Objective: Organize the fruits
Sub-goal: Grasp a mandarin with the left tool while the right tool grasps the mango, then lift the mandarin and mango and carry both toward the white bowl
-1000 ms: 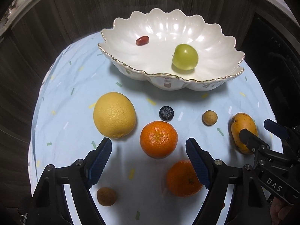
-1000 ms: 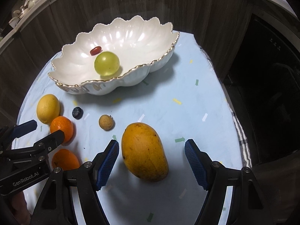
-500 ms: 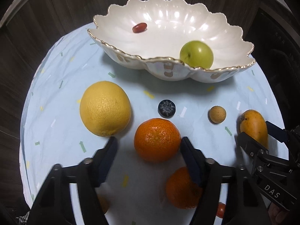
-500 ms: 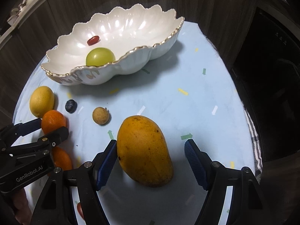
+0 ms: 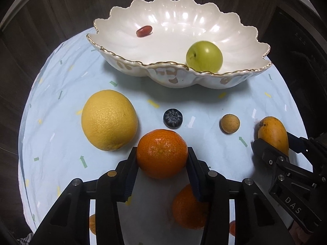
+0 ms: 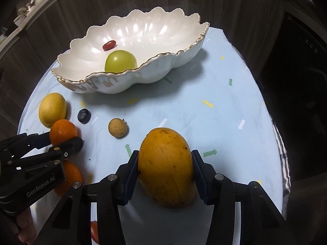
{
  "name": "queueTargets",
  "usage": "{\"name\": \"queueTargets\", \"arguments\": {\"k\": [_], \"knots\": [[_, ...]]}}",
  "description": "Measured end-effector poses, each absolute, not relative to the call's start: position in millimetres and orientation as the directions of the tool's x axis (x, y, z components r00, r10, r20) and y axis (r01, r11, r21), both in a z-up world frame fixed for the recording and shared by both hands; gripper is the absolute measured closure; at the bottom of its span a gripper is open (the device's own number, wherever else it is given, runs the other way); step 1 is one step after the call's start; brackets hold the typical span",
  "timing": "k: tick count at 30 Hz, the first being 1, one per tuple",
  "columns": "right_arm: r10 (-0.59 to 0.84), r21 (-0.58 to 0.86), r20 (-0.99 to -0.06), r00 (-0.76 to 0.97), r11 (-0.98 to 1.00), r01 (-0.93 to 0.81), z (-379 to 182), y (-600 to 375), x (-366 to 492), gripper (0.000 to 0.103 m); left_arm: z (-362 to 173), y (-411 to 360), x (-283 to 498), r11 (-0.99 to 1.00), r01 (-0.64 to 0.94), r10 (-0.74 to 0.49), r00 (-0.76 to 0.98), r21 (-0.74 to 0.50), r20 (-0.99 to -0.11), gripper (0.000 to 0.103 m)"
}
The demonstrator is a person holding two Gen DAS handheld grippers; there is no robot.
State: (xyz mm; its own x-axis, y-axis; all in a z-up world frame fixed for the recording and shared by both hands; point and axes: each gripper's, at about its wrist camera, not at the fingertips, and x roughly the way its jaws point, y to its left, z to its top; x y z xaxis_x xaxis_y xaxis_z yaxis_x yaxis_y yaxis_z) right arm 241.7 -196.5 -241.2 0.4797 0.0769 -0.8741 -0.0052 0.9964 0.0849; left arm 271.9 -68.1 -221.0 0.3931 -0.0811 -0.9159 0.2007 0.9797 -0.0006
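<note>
In the left wrist view an orange [image 5: 161, 161] sits between the blue pads of my left gripper [image 5: 162, 153]; the jaws are closing and both pads touch its sides. My right gripper [image 6: 165, 157] is closing too, its pads pressed against a yellow-orange mango [image 6: 166, 171] on the pale blue cloth. The white scalloped bowl [image 5: 167, 63] stands at the back and holds a green round fruit [image 5: 204, 56] and a small red fruit [image 5: 144, 31]. At the right edge of the left wrist view, the mango [image 5: 271, 132] shows between the other gripper's fingers.
On the cloth lie a large yellow citrus [image 5: 109, 119], a blueberry [image 5: 172, 118], a small brown round fruit [image 5: 230, 123] and a second orange [image 5: 188, 208] under the left gripper. Dark wood panels ring the round table. A person's hand [image 6: 24, 226] holds the left gripper.
Both grippers have narrowed from wide open onto their fruit: the left around the orange, the right around the mango. Both have come closer to the fruit.
</note>
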Motion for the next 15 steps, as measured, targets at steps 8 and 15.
{"name": "queueTargets", "arguments": {"k": [8, 15], "knots": [[0.077, 0.094, -0.868, 0.490, 0.996, 0.009, -233.1, -198.9, 239.2, 0.054, -206.1, -66.5, 267.4, 0.979, 0.202, -0.080, 0.424, 0.008, -0.902, 0.060], [0.077, 0.098, -0.854, 0.515, 0.995, 0.013, -219.3, -198.6, 234.6, 0.054, -188.8, -65.2, 261.8, 0.980, 0.201, -0.083, 0.453, 0.011, -0.887, 0.060]]}}
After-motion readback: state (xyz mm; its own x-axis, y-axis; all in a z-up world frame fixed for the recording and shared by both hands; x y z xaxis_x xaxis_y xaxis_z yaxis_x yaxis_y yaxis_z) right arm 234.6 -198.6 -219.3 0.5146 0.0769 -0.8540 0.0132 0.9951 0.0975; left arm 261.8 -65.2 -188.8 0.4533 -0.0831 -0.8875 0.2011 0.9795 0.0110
